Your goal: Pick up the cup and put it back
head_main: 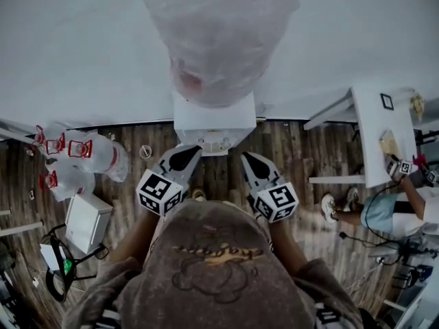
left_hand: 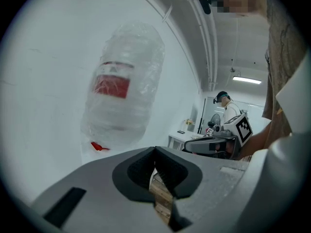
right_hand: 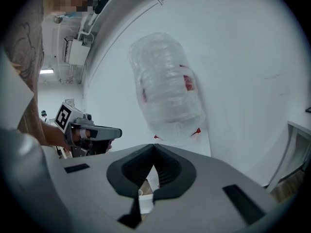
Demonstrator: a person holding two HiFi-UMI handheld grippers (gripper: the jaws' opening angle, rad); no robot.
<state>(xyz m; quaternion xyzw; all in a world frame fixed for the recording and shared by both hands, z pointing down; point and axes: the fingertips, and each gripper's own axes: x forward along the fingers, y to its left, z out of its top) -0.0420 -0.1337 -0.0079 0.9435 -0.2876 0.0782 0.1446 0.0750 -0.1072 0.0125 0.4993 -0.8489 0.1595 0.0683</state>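
At the white water dispenser (head_main: 214, 123), under its plastic-wrapped bottle (head_main: 219, 40), the left gripper (head_main: 191, 151) and right gripper (head_main: 250, 159) hang side by side above the wooden floor (head_main: 291, 149). The fingers of all 2 are clenched on nothing. I cannot make out the cup anywhere.

wrapped bottle (head_main: 219, 40): top cut by upper edge | dispenser (head_main: 214, 125): mostly hidden beneath bottle | bystander (head_main: 398, 201): cut by right edge
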